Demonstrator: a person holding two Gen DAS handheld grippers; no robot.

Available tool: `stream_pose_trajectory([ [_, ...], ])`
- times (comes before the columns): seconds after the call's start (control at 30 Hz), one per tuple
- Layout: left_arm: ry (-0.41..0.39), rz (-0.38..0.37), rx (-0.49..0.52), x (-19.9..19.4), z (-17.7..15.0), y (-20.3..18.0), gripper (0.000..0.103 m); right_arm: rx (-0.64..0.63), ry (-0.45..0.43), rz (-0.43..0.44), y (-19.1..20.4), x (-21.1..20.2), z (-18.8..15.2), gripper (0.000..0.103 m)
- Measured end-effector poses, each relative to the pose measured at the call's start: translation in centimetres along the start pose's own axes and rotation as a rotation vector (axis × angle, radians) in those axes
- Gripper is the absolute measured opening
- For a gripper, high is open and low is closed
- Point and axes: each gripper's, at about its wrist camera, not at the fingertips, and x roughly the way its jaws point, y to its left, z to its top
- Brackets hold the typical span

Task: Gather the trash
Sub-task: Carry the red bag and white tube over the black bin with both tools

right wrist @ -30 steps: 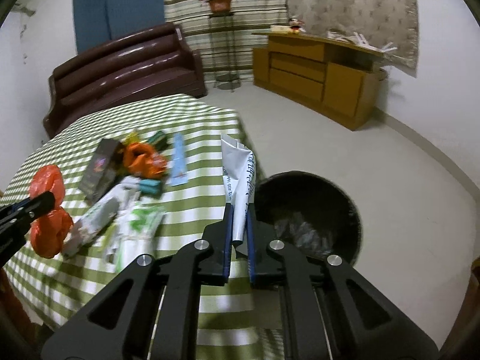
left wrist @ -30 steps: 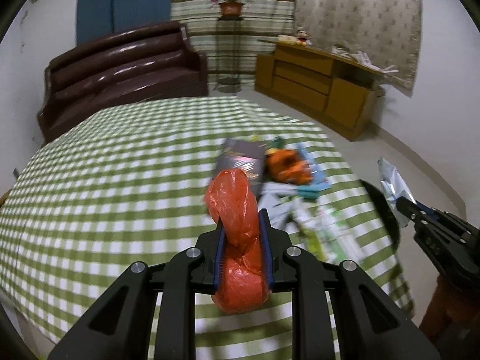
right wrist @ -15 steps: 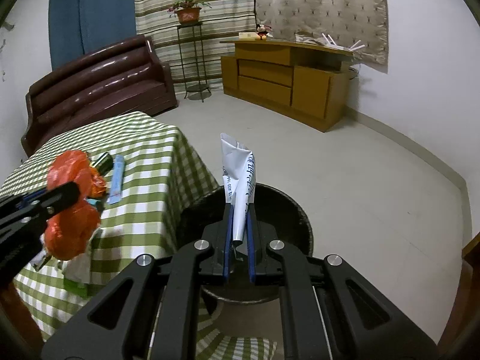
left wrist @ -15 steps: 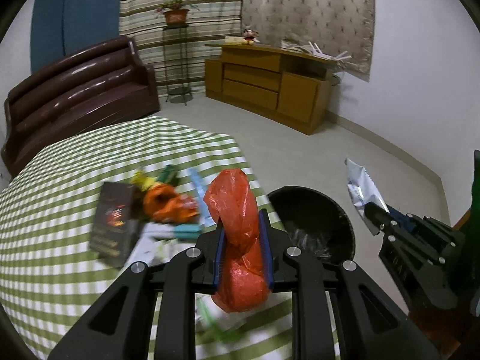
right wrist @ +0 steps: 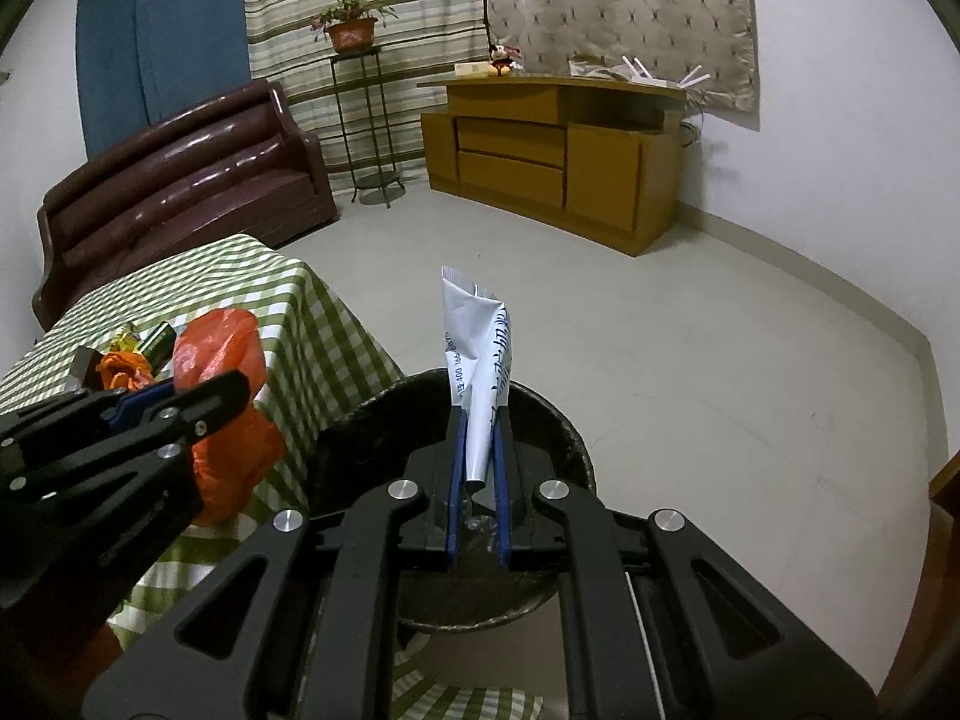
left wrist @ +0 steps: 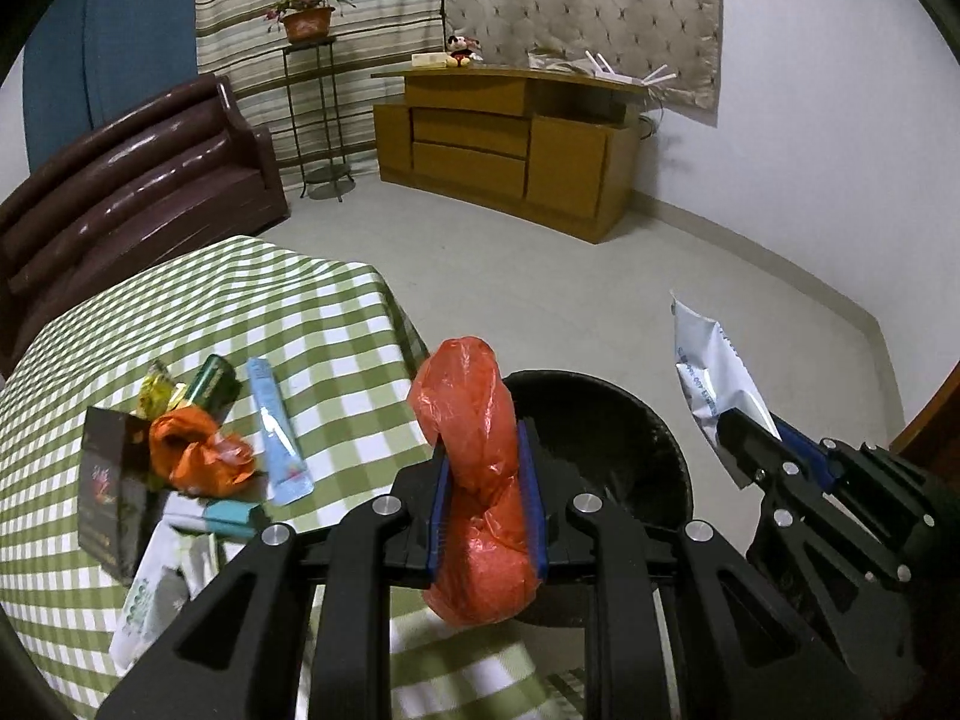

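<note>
Two grippers carry trash above a black bin.

The left gripper is clamped on a crumpled red plastic bag; the right gripper pinches a white wrapper tight, over the bin beside the checked table, where more litter lies.

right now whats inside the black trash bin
A dark liner and some crumpled clear plastic show at the bottom of the black trash bin; the right tongs cover the rest.

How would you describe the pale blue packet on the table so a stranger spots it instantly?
Start at the green checked table and go to the litter near its front edge. Right of the crumpled orange bag lies a pale blue packet, the only long, flat strip there.
</note>
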Motion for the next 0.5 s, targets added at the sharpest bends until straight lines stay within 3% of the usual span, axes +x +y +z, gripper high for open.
stream_pose_trajectory([
  [0.5, 0.034, 0.016, 0.029, 3.3, 1.1, -1.3, 0.021, 0.029, 0.022, -0.005, -0.8, 2.2, 0.2, 0.009],
])
